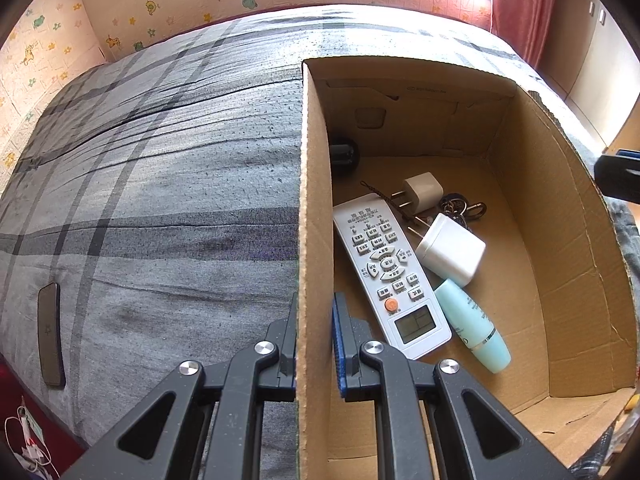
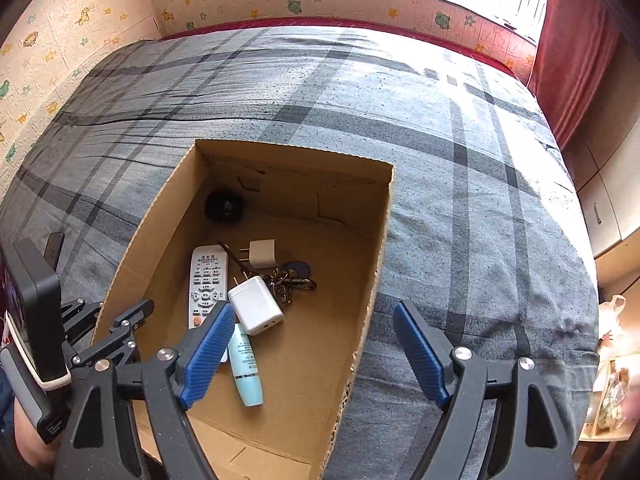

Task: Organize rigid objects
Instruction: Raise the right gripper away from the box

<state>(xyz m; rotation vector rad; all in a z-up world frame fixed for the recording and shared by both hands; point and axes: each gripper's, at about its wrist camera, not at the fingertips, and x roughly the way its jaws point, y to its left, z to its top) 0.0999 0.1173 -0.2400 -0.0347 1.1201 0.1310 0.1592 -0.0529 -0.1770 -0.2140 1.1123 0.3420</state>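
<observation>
Holding the box (image 1: pixel 316 208) wall, the left claw (image 1: pixel 316 344) is pinching it tight. Inside are lying a remote (image 1: pixel 390 276), 2 chargers, keys, a blue bottle (image 1: pixel 472 324). Right claw (image 2: pixel 312 352) is hanging wide apart, w/ nothing in it. Phone (image 1: pixel 51 336) on the bed is prob. left to pack.

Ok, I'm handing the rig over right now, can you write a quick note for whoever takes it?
Left claw: shut on the cardboard box wall, steadying it on the bed.
Right claw: open, empty, above the box's near edge.
In the box: remote, large white charger, small white plug, blue tube, keys, hairpin, black round item in the far corner.
Left out: a dark phone on the bed, left of the box. It probably goes in next.
</observation>
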